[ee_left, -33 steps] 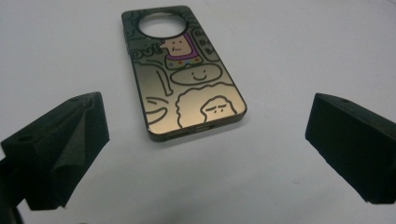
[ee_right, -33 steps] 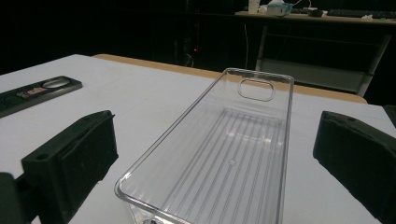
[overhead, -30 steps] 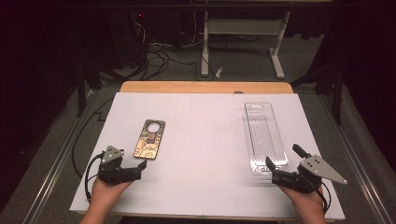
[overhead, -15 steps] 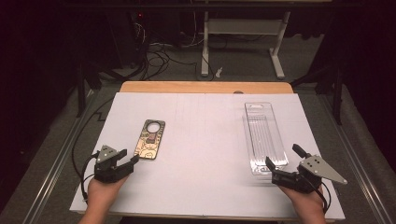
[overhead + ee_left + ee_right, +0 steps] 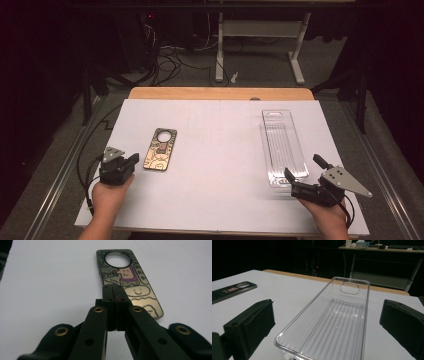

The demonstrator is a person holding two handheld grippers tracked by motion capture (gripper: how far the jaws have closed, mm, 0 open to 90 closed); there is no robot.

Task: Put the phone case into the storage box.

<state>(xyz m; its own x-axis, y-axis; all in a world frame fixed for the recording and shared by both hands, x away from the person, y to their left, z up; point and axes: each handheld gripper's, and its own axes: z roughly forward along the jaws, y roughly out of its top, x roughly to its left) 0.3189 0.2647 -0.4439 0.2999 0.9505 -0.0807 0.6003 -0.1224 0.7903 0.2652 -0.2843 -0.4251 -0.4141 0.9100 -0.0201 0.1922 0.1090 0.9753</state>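
High view: my left tool (image 5: 129,161), jaws just closed on nothing, sits just short of the phone case (image 5: 160,148) on the tabletop (image 5: 220,145); my right tool (image 5: 305,175) gapes wide around the clear tray's (image 5: 283,145) near end. Pushing forward closed would likely shove the case away.

Both grippers matte black. Left gripper (image 5: 115,293): brass-ringed screw holes on the linkage arms, small red mark near tip. Right gripper (image 5: 306,176): grey three-cornered plate on top, drilled holes. Black cables trail from each. Forearms bare.
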